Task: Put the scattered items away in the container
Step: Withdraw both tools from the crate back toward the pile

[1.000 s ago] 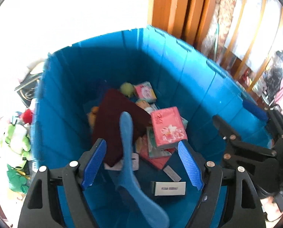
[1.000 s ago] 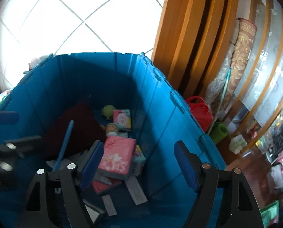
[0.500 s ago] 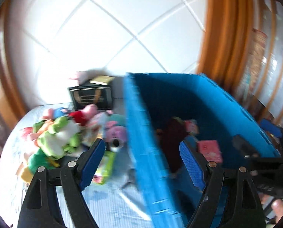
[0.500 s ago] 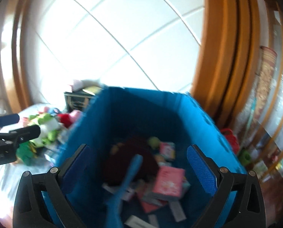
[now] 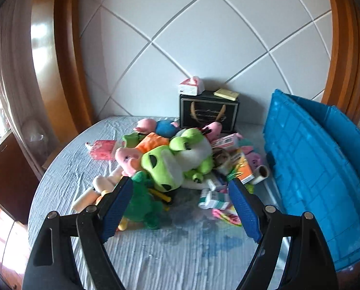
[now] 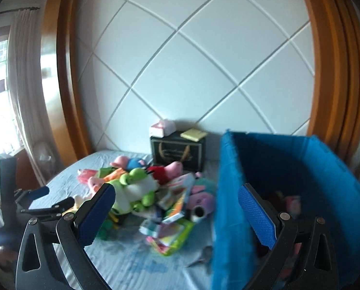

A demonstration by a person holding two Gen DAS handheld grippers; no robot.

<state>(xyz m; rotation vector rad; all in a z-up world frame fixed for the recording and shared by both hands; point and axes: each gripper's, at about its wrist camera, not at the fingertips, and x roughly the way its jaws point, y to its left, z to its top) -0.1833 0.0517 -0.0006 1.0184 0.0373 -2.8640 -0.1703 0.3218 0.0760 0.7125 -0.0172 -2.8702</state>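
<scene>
swinging away from the blue container (image 5: 320, 169), now at the frame's right, both views have come round to the toy pile (image 5: 177, 159) at centre. left gripper (image 5: 180, 207) gapes empty; right gripper (image 6: 177, 213) has just been opening, nothing between. next pick begins: one container, one green frog plush (image 5: 170, 166), several pink toys, too tangled to count.

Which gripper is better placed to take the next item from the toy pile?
Left, probably. The left gripper faces the toy pile, jaws open and empty; the right gripper straddles the blue container wall.
</scene>
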